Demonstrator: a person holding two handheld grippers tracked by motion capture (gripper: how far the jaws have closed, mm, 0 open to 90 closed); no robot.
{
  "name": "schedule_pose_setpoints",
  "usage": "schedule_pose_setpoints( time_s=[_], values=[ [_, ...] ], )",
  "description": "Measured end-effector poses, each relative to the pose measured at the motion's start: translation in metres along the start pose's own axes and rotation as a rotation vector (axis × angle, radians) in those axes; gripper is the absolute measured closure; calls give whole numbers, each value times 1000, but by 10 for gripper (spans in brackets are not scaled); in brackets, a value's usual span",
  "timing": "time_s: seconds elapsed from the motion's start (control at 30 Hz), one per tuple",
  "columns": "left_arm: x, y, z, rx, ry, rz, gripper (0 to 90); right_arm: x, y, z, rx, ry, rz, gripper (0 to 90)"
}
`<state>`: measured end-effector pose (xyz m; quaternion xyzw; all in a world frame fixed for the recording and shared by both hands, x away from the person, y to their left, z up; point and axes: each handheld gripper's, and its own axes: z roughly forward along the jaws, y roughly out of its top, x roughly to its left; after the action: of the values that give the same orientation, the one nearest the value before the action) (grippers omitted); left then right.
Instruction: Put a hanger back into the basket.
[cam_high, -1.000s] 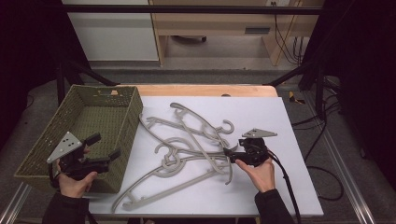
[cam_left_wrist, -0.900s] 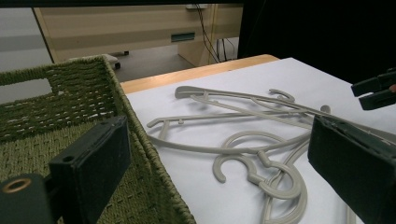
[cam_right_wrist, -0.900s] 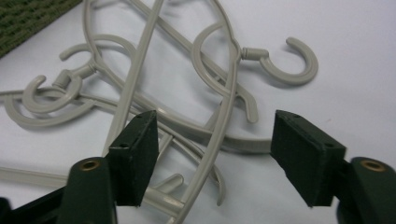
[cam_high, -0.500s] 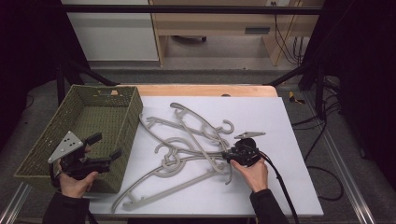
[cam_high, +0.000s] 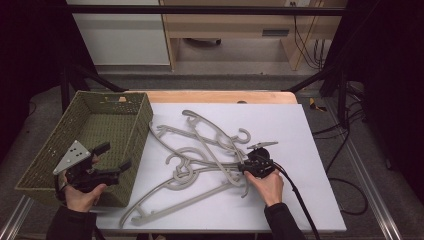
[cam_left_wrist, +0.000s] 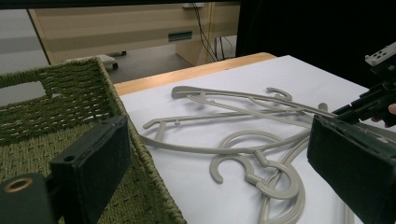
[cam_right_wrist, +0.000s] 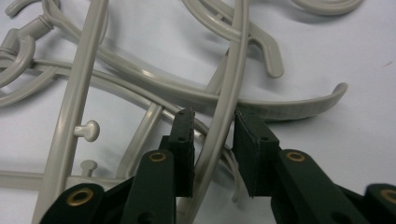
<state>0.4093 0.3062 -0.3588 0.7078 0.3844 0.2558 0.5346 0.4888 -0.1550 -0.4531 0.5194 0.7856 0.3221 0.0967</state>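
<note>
Several grey plastic hangers (cam_high: 210, 150) lie tangled on the white sheet (cam_high: 300, 140). My right gripper (cam_high: 243, 169) points down at the right edge of the pile. In the right gripper view one curved hanger arm (cam_right_wrist: 224, 93) runs between the jaws of my right gripper (cam_right_wrist: 212, 121); the jaws have just been closing, and a thin gap still shows beside the arm. My left gripper (cam_high: 114, 156) is held open over the front right corner of the woven green basket (cam_high: 90, 100), nothing between its jaws. In the left gripper view the hangers (cam_left_wrist: 252, 154) lie beyond my left gripper (cam_left_wrist: 219, 140).
The basket (cam_left_wrist: 56, 107) stands at the table's left with nothing in it. A wooden table edge (cam_high: 215, 96) runs along the far side. The right gripper's cable (cam_high: 300, 205) trails toward the front. Black frame bars stand at both sides.
The right gripper has sunk onto the right edge of the hanger pile and its jaws have narrowed around one hanger arm. The left gripper has stayed put.
</note>
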Motion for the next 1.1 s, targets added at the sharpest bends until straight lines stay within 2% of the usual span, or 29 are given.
schedule_pose_setpoints(
  time_s=[0.43, 0.73, 0.9, 1.1],
  values=[
    [0, 0, 0, 0, -3, -1, 63, -5, 2, -3, 26, 12, 66, 739],
    [-1, 0, 0, -2, -4, 0, 66, -7, 2, -11, -9, 3, 96, 820],
    [-2, 1, 0, 2, -5, 7, 67, -11, 3, -17, -23, 20, 116, 824],
    [-2, 2, -1, -4, -6, 9, 68, -12, 4, -26, -37, 17, 110, 827]
  ],
)
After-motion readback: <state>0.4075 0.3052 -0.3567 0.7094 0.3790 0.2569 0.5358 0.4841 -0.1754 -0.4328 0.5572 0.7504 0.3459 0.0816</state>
